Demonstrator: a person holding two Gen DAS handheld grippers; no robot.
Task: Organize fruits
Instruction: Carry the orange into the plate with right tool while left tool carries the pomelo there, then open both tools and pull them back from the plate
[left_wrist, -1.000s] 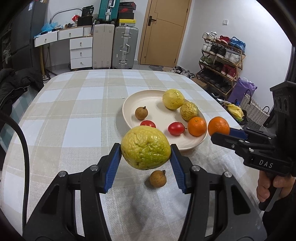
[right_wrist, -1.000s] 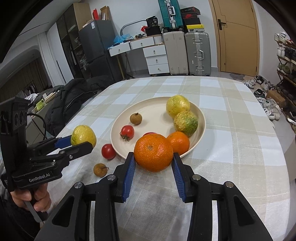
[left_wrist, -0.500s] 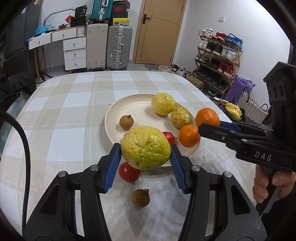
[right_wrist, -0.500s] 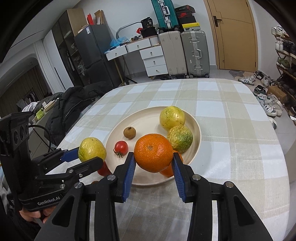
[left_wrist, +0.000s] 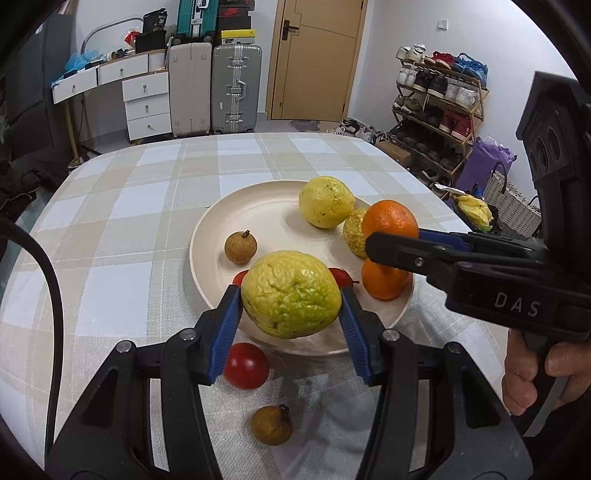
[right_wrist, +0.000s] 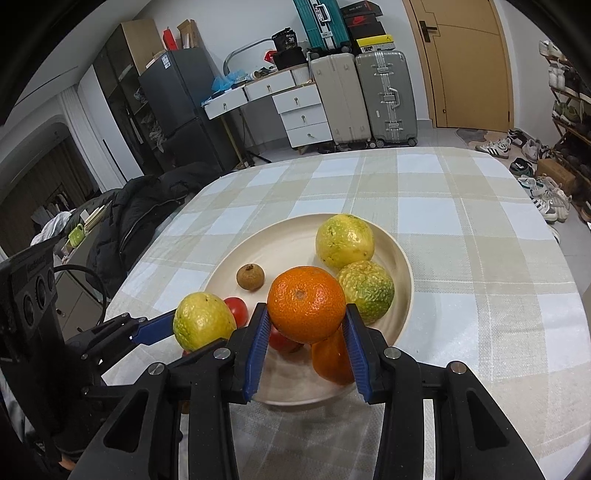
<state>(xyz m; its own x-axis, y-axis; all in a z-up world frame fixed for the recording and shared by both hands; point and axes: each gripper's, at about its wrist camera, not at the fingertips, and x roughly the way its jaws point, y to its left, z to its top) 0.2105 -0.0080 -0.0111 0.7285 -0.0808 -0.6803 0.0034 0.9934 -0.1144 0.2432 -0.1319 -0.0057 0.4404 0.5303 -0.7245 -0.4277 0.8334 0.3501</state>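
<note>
Yellow-green guava (left_wrist: 291, 293) and orange (right_wrist: 306, 303) both carried over the plate (left_wrist: 258, 206)

Since a second ago both tools have travelled from the near desk (left_wrist: 122, 206) edge to above the plate's near rim, so both fruits look ready to be set down. The left tool (left_wrist: 290, 314) clamps the wrinkled, dimpled guava; the right tool (right_wrist: 306, 332) clamps the glossy, pebbled orange, each held clear of the plate. On the plate lie two yellow fruits, a second orange, a brown longan (left_wrist: 240, 247) and small tomatoes. A tomato (left_wrist: 245, 365) and another longan (left_wrist: 271, 424) wait on the cloth, near side.
</note>
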